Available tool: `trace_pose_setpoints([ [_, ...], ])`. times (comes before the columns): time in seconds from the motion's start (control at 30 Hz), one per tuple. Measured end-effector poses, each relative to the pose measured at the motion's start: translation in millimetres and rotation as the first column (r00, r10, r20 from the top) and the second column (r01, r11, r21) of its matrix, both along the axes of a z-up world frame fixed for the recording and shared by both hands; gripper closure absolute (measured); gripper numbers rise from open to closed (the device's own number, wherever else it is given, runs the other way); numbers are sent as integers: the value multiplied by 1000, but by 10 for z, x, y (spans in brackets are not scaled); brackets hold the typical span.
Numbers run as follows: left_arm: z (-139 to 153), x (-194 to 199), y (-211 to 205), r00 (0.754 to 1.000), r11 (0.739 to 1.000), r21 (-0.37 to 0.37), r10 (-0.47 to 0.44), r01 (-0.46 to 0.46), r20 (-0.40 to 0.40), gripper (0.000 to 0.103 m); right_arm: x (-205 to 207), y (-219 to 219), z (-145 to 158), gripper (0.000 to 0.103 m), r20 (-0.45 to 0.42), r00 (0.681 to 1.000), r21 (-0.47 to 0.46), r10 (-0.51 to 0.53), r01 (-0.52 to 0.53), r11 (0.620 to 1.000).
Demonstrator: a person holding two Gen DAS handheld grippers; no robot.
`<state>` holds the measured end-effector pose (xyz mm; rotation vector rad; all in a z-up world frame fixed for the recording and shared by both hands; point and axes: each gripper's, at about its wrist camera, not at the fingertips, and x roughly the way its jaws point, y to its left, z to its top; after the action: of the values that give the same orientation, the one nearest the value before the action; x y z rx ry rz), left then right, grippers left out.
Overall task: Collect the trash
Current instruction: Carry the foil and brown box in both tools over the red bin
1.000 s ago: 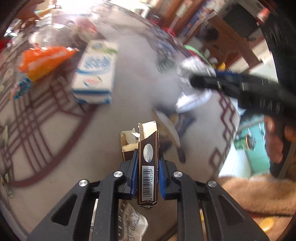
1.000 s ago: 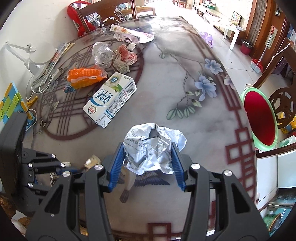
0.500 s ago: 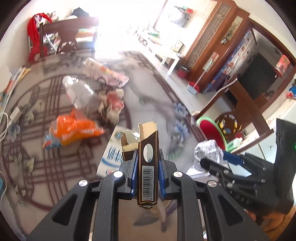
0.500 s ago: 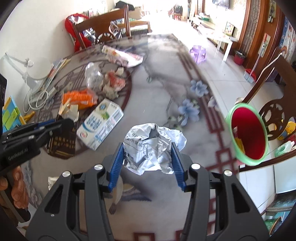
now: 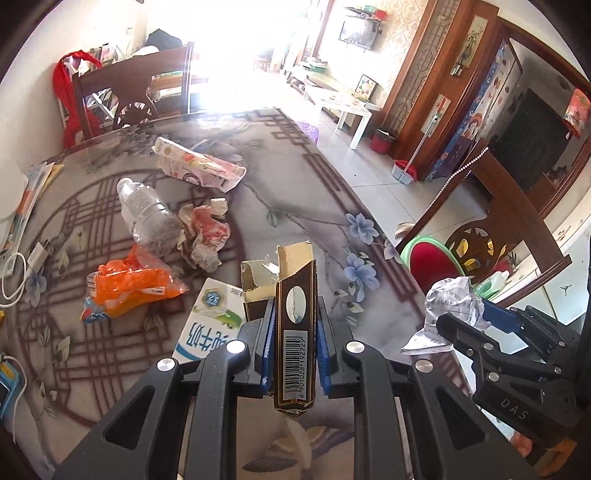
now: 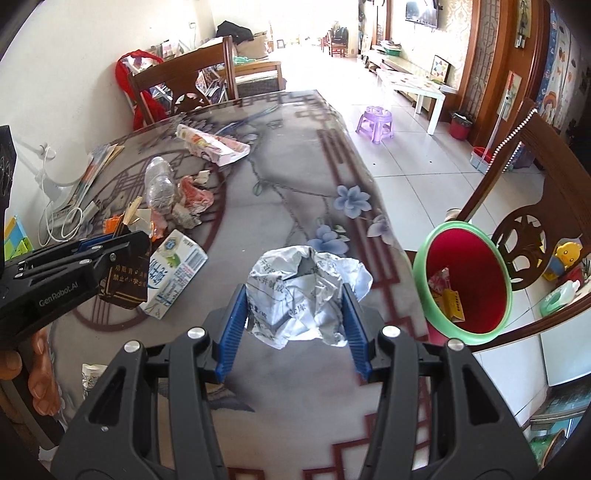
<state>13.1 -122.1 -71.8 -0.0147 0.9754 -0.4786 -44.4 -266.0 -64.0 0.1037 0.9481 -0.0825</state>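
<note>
The right hand-held gripper (image 6: 293, 314) is clenched on a crumpled ball of white printed paper (image 6: 306, 291), raised above the patterned desk (image 6: 295, 177). The left hand-held gripper (image 5: 293, 332) grips a torn brown-and-gold cardboard packet (image 5: 295, 321), long axis upright. The red bin with a green rim (image 6: 465, 280) stands beyond the desk's right edge, probably on the floor, nearer the right gripper.

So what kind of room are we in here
Most likely a home dining and living area: a patterned glass-topped dining table with carved wooden chairs, a wall-mounted television, and a white low table on the tiled floor.
</note>
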Motion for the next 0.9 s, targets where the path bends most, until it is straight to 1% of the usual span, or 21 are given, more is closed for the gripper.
trace_pose_setpoints([
  [0.2,81,-19,-251,1000,1000,-7,-11,11,24,87,-26,-177,145,55,41,999,-31,2,0,1000],
  [0.47,48,-22,-638,999,999,9,-33,33,9,87,-80,-503,265,54,68,998,-61,-18,22,998],
  [0.9,41,-63,-1295,996,994,56,-91,90,1,87,-149,-1081,270,54,78,995,-38,-69,72,997],
])
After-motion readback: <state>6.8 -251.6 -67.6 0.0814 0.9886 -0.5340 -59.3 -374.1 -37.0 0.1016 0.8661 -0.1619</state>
